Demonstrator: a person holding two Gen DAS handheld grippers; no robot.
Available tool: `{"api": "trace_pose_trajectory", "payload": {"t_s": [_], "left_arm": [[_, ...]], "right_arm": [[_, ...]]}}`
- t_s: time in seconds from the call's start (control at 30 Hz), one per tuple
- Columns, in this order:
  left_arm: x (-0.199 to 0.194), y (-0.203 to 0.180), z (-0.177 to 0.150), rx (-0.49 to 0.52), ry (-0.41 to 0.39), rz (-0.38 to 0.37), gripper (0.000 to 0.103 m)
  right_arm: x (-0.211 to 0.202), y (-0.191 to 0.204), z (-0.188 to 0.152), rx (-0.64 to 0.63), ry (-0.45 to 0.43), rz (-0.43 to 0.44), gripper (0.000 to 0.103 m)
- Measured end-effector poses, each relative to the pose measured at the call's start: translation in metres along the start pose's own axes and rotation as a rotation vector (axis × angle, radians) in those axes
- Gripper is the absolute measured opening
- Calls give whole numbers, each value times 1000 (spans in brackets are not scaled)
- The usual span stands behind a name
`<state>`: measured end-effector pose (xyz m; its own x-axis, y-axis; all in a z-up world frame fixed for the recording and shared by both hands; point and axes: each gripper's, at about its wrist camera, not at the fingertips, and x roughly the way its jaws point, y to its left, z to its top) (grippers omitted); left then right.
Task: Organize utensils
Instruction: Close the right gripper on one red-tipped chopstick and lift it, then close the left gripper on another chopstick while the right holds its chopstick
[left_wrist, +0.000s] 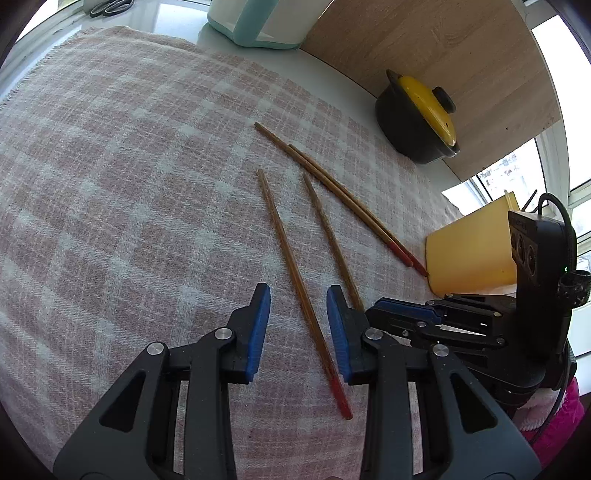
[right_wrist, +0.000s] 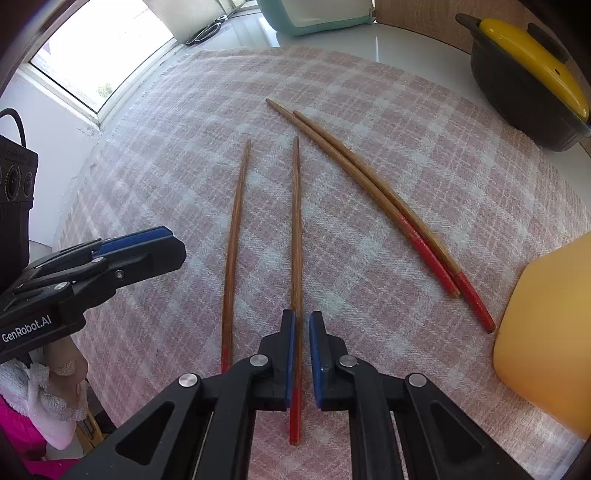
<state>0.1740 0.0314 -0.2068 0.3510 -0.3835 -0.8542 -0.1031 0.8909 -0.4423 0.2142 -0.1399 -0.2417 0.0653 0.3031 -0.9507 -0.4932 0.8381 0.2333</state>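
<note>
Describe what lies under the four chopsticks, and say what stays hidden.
The chopsticks rest on a pink checked cloth. White table shows beyond its far edge; the surface directly under the cloth is covered.

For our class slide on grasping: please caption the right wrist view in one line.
Right gripper straddles one red-tipped chopstick, fingers narrowly apart; three more lie on the checked cloth.

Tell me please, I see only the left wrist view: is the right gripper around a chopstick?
Observer: Yes. The right gripper straddles one chopstick, with its jaws nearly closed and a small gap remaining.
Operator: Where is its red end?
Observer: The red end lies behind the pads, toward the gripper's body.
</note>
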Motion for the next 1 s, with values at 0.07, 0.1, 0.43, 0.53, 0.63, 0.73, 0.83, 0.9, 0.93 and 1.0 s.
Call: {"api": "trace_pose_trajectory", "payload": {"t_s": [0.07, 0.1, 0.43, 0.53, 0.63, 0.73, 0.83, 0.9, 0.93, 1.0], "left_arm": [[9, -6, 2, 1, 16, 13, 31], [13, -9, 2, 1, 20, 28, 31], [39, -29, 2, 104, -11, 205, 9], [40, -28, 3, 142, 1, 202, 9], [38, -24, 4, 162, 17, 195, 8], [30, -16, 3, 182, 28, 197, 6], [25, -8, 2, 173, 39, 190, 5], [21, -3, 1, 167, 40, 192, 5], [19, -1, 1, 165, 40, 190, 5], [19, 2, 2, 158, 55, 176, 5]], "right_arm": [[-6, -3, -4, -8, -20, 5, 29], [-8, -4, -5, -12, -25, 9, 29], [-21, -14, -8, -32, -43, 12, 29], [-19, -5, -5, -38, -46, 7, 29], [-17, -3, 0, -45, -44, 2, 29], [-11, -1, 7, -55, -31, 2, 29], [-3, 8, 15, -81, -16, -12, 29], [3, 14, 20, -99, -2, -19, 29], [6, 17, 23, -107, 6, -26, 29], [12, 21, 29, -116, 20, -40, 29]]}}
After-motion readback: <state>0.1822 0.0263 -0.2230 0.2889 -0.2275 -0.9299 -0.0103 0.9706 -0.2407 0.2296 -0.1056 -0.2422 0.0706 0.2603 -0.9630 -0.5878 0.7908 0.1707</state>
